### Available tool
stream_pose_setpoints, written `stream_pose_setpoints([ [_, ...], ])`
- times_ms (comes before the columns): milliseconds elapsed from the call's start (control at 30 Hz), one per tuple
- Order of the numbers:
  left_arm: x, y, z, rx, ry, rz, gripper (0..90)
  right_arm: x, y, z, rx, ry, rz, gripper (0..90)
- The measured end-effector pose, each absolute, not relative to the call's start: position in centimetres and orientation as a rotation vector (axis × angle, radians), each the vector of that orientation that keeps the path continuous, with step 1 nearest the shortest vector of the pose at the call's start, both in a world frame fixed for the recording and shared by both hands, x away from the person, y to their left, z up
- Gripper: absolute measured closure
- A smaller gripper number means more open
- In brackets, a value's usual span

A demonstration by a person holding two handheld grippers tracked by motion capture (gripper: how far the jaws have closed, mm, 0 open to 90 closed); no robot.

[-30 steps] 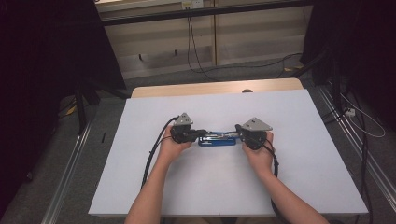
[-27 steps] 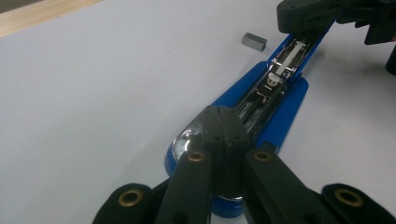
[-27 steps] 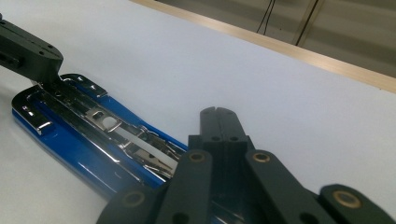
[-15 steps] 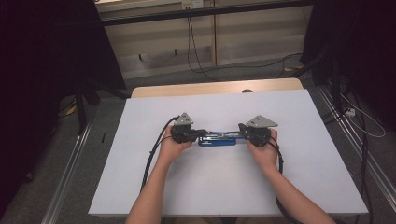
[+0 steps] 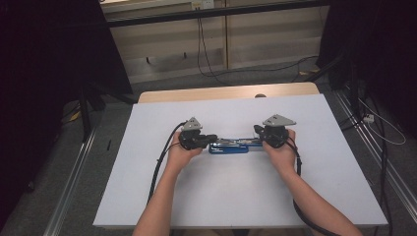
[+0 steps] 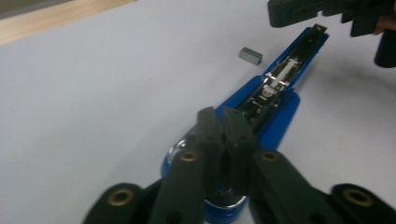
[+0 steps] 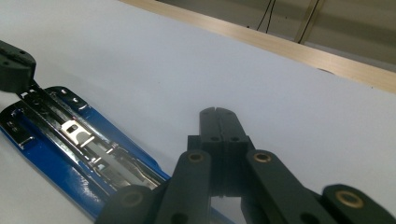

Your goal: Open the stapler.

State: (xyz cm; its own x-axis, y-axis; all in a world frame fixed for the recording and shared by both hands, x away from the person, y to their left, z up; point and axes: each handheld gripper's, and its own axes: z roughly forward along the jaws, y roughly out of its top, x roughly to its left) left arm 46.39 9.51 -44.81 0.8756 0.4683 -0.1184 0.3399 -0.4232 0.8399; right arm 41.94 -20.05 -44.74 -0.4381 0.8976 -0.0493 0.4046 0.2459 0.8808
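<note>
Left gripper (image 6: 223,122) at lower centre, jaws just parting slightly, tips over blue stapler (image 6: 273,100) lying opened mid-frame; contact hard to judge. Right gripper (image 7: 218,116) pressed together, empty. Small grey block (image 6: 251,55) beside stapler.

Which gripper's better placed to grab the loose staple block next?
Right, probably: the staple block lies beside the stapler's far end, where the right gripper hovers, shut and empty.
</note>
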Motion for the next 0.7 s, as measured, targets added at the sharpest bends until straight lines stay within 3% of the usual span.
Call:
stream_pose_setpoints([
  [100, 46.2, 9.4, -44.7, 2.060, 0.580, 0.167, 78.1, 42.3, -20.0, -44.8, 1.224, 1.971, 1.123, 81.2],
  [300, 45.6, 9.2, -44.2, 2.058, 0.594, 0.168, 65.0, 42.8, -20.1, -44.9, 1.285, 1.967, 1.095, 74.1],
  [400, 45.4, 9.4, -43.7, 2.034, 0.647, 0.172, 51.7, 43.0, -20.1, -44.8, 1.308, 1.962, 1.094, 66.3],
  [700, 44.8, 10.9, -42.6, 1.974, 0.733, 0.208, 32.5, 43.6, -20.1, -44.8, 1.378, 1.985, 1.071, 52.8],
])
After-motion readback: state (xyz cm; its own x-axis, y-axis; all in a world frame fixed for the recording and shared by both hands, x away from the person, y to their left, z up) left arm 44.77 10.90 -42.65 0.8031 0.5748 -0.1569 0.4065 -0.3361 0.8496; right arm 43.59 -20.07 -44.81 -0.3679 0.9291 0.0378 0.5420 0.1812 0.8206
